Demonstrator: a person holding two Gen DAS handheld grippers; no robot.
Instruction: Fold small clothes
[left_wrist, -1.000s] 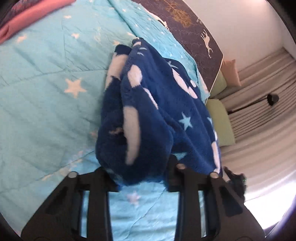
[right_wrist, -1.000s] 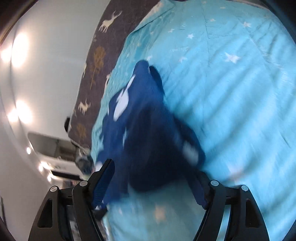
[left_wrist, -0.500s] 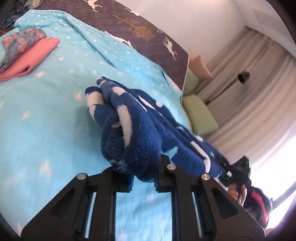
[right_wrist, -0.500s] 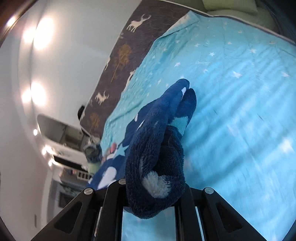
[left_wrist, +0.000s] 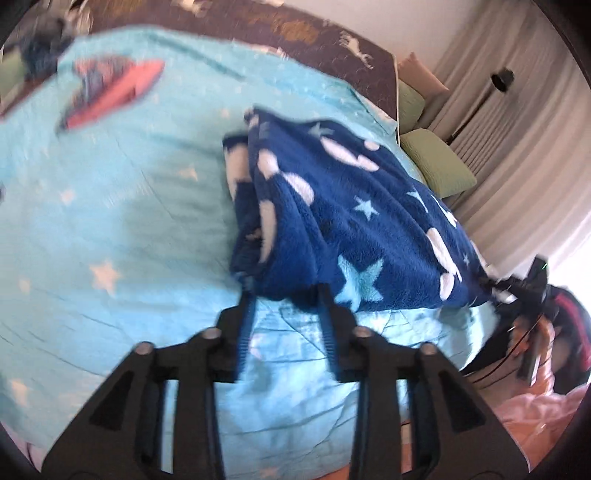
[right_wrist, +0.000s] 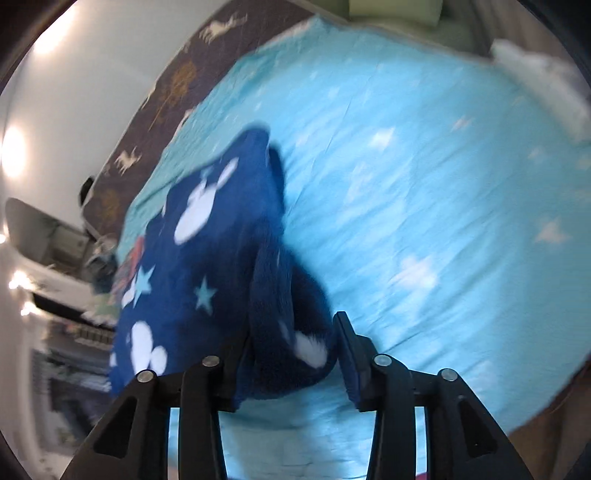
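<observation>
One blue fleece (left_wrist: 343, 221) lies folded on the quilt (left_wrist: 110, 221). Two grippers, left (left_wrist: 284, 299) and right (right_wrist: 295, 343), jaws just opening, each straddle an edge, pads loosening

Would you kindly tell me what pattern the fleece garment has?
The fleece garment is dark blue with white blobs and light blue stars, clearest in the left wrist view.

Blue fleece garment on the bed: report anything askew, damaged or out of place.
No damage shows. The blue fleece garment lies bunched on the turquoise bedspread, its layers uneven at the near edge, not squared. Both grippers' jaws have just been opening; the left gripper and right gripper straddle that edge, and neither visibly clamps it.
</observation>
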